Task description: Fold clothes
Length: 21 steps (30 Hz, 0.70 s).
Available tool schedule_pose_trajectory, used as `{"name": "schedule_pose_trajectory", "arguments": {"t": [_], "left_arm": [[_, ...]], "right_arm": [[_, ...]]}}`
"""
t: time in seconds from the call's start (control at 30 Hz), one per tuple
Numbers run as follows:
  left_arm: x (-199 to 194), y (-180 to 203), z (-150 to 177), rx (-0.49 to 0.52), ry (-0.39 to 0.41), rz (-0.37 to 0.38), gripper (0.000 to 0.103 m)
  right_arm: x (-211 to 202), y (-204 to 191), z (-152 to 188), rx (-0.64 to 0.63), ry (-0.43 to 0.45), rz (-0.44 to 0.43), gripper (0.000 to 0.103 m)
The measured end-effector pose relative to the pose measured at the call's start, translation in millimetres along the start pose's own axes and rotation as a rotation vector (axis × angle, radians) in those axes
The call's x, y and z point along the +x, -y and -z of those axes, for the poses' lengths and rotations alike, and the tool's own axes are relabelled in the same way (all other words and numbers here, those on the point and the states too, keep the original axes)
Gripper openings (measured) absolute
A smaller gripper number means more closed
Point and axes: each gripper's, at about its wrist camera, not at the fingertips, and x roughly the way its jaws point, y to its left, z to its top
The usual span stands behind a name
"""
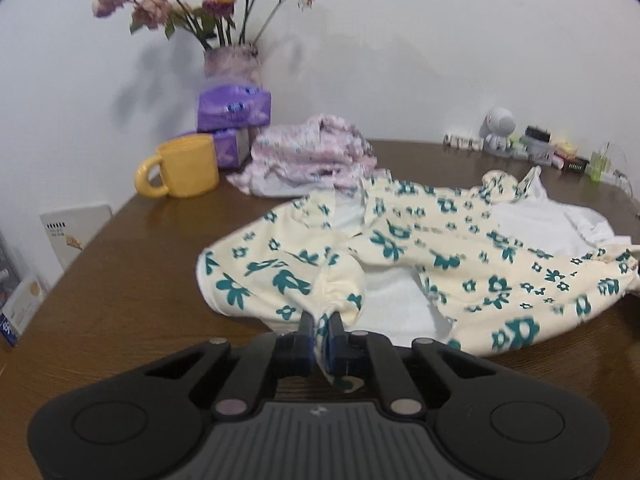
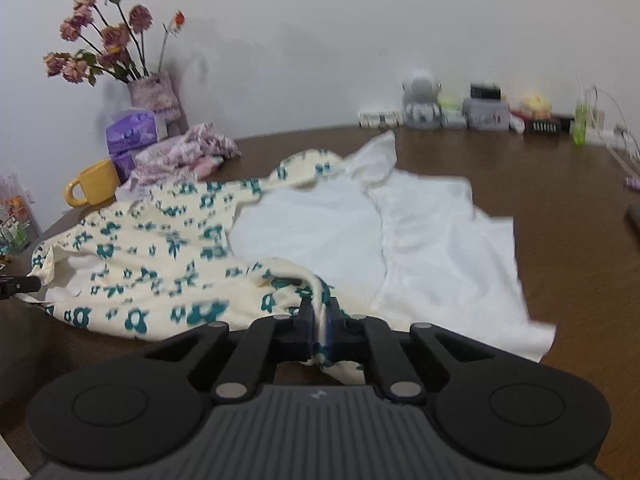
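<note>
A cream garment with teal flowers [image 1: 460,264] lies spread and rumpled on the brown table [image 1: 120,280], partly over a white garment [image 1: 532,224]. My left gripper [image 1: 322,322] is shut on a bunched edge of the flowered garment near the table's front. In the right wrist view the same flowered garment [image 2: 160,248] covers the left, and the white garment [image 2: 432,240] lies flat to the right. My right gripper [image 2: 320,312] is shut on another bunched edge of the flowered cloth. The tip of the left gripper [image 2: 16,285] shows at the far left.
A yellow mug [image 1: 180,168], purple tissue packs [image 1: 234,110], a vase of dried flowers [image 1: 232,60] and a pink patterned pile of clothes [image 1: 312,152] stand at the back left. Small items and a grey figurine [image 2: 420,96] line the wall at the back right.
</note>
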Motion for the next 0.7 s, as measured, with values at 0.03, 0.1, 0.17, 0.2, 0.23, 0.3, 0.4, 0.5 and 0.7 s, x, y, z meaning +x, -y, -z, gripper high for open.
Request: {"name": "schedule_pose_trajectory", "arguments": {"t": [0.03, 0.1, 0.17, 0.2, 0.23, 0.3, 0.4, 0.5, 0.7], "left_arm": [[-5, -1, 0, 0.002, 0.009, -0.001, 0.005], [-12, -3, 4, -0.003, 0.020, -0.004, 0.005], [-15, -5, 10, -0.023, 0.010, 0.001, 0.005], [-14, -6, 14, -0.031, 0.001, 0.001, 0.005], [-14, -7, 17, -0.037, -0.006, 0.001, 0.006], [-13, -6, 23, -0.039, -0.018, -0.002, 0.006], [-11, -4, 26, -0.034, -0.027, -0.007, 0.006], [-10, -1, 25, -0.014, -0.030, -0.013, 0.013], [-22, 2, 16, 0.002, 0.011, -0.008, 0.045]], "right_arm": [[-3, 0, -5, -0.009, 0.013, -0.006, 0.005], [-10, 0, -12, -0.029, 0.035, -0.017, 0.005], [-13, -2, -14, -0.056, 0.037, -0.021, 0.005], [-12, -4, -12, -0.068, 0.027, -0.016, 0.005], [-11, -5, -10, -0.080, 0.016, -0.012, 0.005], [-7, -4, -4, -0.089, -0.010, -0.009, 0.005], [-1, 0, 5, -0.082, -0.041, -0.007, 0.005], [0, 4, 10, -0.067, -0.046, -0.012, 0.005], [-11, 4, 9, -0.052, -0.028, -0.004, 0.025]]}}
